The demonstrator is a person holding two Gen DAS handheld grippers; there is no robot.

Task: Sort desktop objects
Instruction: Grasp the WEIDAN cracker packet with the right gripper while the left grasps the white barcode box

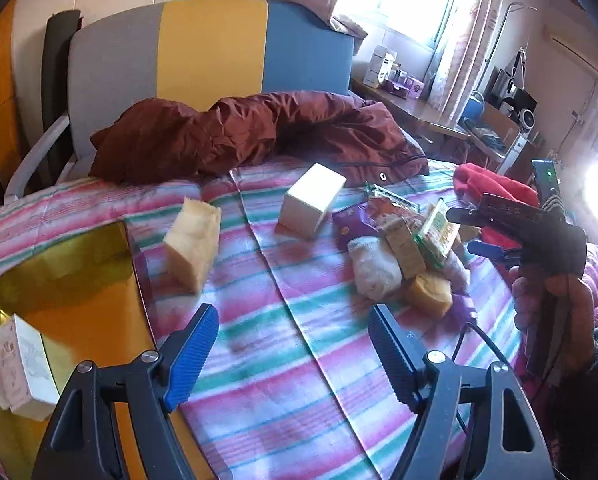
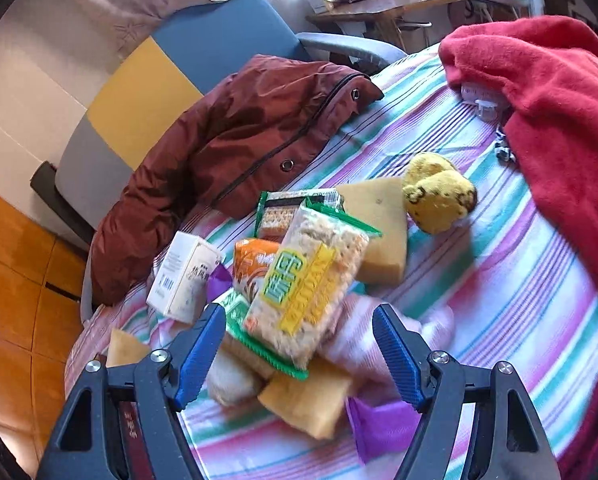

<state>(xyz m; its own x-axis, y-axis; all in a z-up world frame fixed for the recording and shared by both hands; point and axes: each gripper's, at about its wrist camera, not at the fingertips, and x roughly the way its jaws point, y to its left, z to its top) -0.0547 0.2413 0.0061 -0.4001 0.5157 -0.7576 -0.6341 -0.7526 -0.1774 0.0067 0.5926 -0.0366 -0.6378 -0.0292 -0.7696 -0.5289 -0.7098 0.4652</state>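
My left gripper (image 1: 295, 340) is open over the bare striped sheet (image 1: 283, 380), nothing between its blue pads. Ahead lie a yellow sponge block (image 1: 193, 244), a white box (image 1: 313, 200) and a pile of snack packets (image 1: 403, 236). My right gripper (image 1: 473, 232), in a person's hand (image 1: 551, 300), hovers at the pile's right side. In the right wrist view my right gripper (image 2: 297, 340) is open just above the pile; a rice cracker packet (image 2: 311, 292) lies between and beyond its fingers, untouched. Around it are an orange packet (image 2: 255, 264), a white carton (image 2: 185, 280) and sponge pieces (image 2: 311, 396).
A gold tin (image 1: 71, 272) at the left holds a white carton (image 1: 23, 368). A brown jacket (image 1: 259, 132) lies at the back by a chair (image 1: 211, 48). A red blanket (image 2: 559, 120) covers the right side. A yellow plush toy (image 2: 439, 192) and a sponge wedge (image 2: 379, 232) lie behind the pile.
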